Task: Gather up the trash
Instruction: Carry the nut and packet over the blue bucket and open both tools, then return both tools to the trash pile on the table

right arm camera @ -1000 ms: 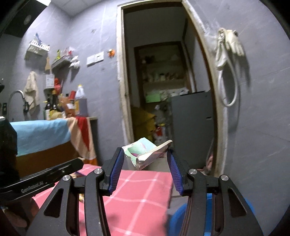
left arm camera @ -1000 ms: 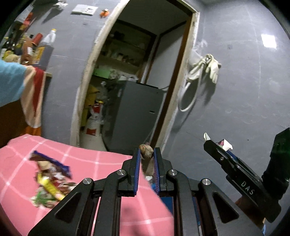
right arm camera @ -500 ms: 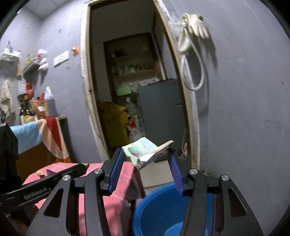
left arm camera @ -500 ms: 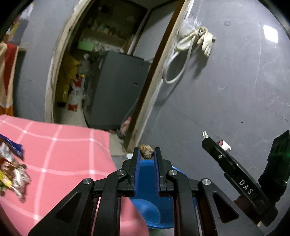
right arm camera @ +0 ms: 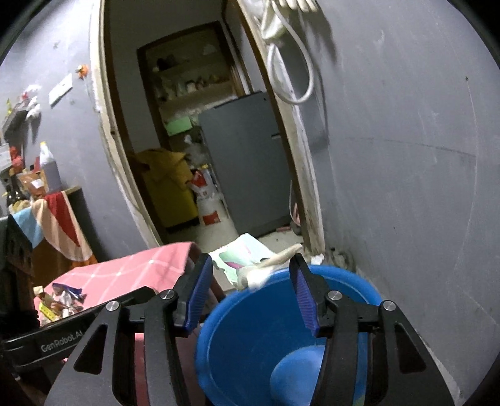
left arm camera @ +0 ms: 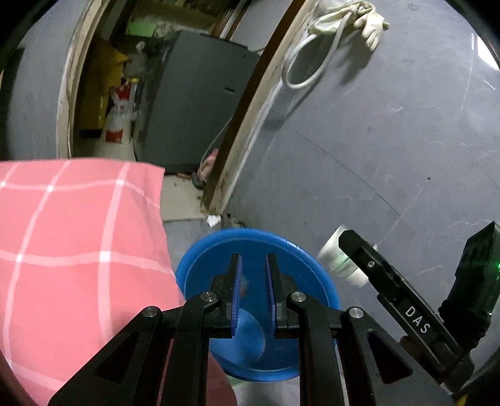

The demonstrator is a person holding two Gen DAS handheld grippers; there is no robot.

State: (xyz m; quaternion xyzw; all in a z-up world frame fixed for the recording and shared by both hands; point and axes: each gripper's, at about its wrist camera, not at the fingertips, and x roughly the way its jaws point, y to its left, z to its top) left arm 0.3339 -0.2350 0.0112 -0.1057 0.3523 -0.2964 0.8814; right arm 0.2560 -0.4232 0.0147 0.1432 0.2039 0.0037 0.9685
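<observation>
The left gripper [left arm camera: 253, 259] is hanging over a blue bucket [left arm camera: 193, 274] and pointing down into it. Its two jaws are sitting close together with only a thin gap between them. A small blurry brown bit [left arm camera: 245, 285] is showing in that gap, close to one blue pad. I cannot tell if the pads are pressing on it or not.

The right gripper [right arm camera: 250, 259] is hanging over the same bucket, near its far rim. Its jaws are standing about half open and are holding a crumpled paper wrapper [right arm camera: 240, 256] between their tips. The wrapper is white and green with a bit of pink. It is reaching from one jaw across to the other, up above the bucket's edge.

The bucket is standing on the floor, right beside a surface with a pink checked cloth [left arm camera: 78, 234] hanging down its side. More trash [right arm camera: 59, 299], a little heap of shiny wrappers, is lying on that cloth, well away from both grippers. A small white scrap [left arm camera: 213, 220] is lying on the floor, just behind the bucket, by the door frame.

Behind it all, a doorway is showing a grey fridge [left arm camera: 200, 93]. Pale gloves [left arm camera: 368, 22] are hanging on the grey wall.
</observation>
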